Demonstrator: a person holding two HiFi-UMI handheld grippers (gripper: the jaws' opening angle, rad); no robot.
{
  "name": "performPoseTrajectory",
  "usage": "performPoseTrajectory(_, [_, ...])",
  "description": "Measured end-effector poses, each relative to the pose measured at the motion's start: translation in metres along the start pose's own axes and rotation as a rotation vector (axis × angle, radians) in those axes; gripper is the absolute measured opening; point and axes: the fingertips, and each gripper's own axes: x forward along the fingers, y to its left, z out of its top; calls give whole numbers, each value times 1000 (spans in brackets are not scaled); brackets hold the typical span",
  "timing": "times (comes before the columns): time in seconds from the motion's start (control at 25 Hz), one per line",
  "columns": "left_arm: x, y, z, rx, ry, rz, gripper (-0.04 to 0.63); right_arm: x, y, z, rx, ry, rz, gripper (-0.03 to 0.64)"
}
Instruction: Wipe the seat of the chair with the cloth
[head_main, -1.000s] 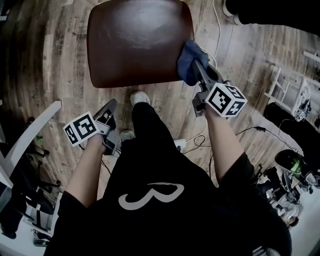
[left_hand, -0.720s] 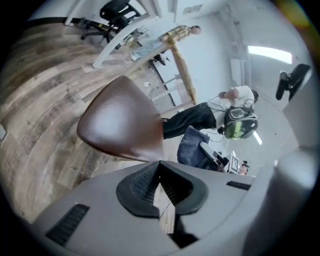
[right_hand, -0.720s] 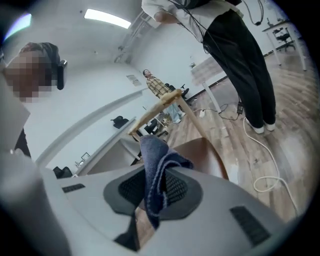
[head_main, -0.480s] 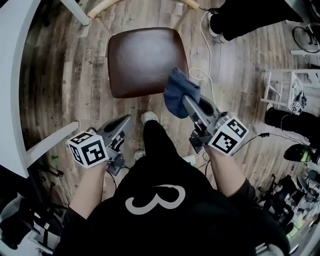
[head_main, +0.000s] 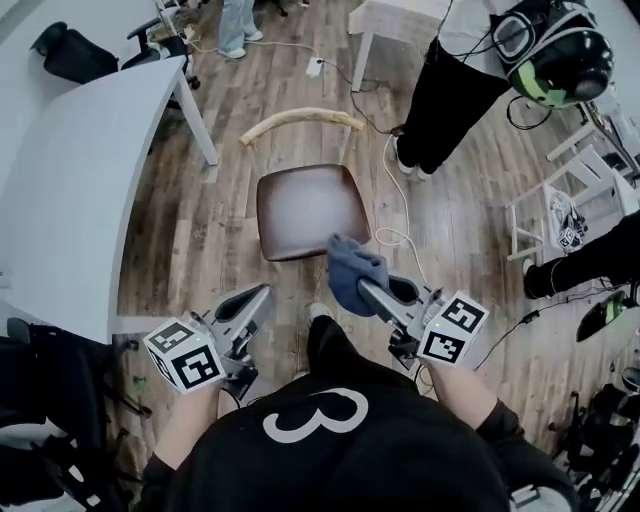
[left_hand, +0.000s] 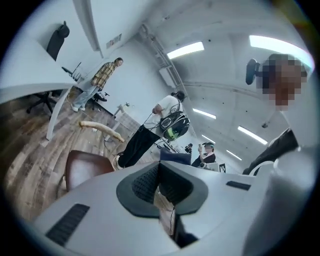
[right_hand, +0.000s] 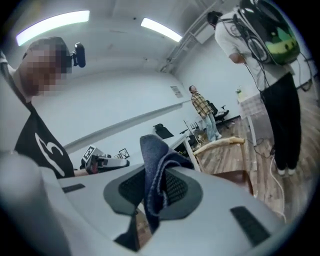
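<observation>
My right claw is pinching the cloth in the air near the front corner of the chair seat, not touching it. My left claw is hanging pressed together, empty. Seemingly no wiping is happening.

On the person's black shirt stands one large white figure shaped like a 3; whether numeral or logo cannot be told.

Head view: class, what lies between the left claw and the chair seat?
Only bare wooden floor separates the left claw from the chair seat, as the head view shows.
</observation>
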Motion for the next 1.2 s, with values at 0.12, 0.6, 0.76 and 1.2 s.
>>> performPoseTrajectory(0.12, [-36, -39, 23, 95, -51, -28, 12, -13, 51, 14, -101, -20, 39, 55])
performPoseTrajectory(0.6, [-91, -139, 37, 251, -130, -68, 12, -57, 156, 42, -125, -85, 148, 54])
performPoseTrajectory(0.76, [-89, -149, 29, 244, -115, -92, 12, -62, 165, 43, -158, -86, 144, 54])
performPoseTrajectory(1.2, [-104, -159, 21, 238, -119, -97, 12, -62, 175, 28, -137, -80, 144, 54])
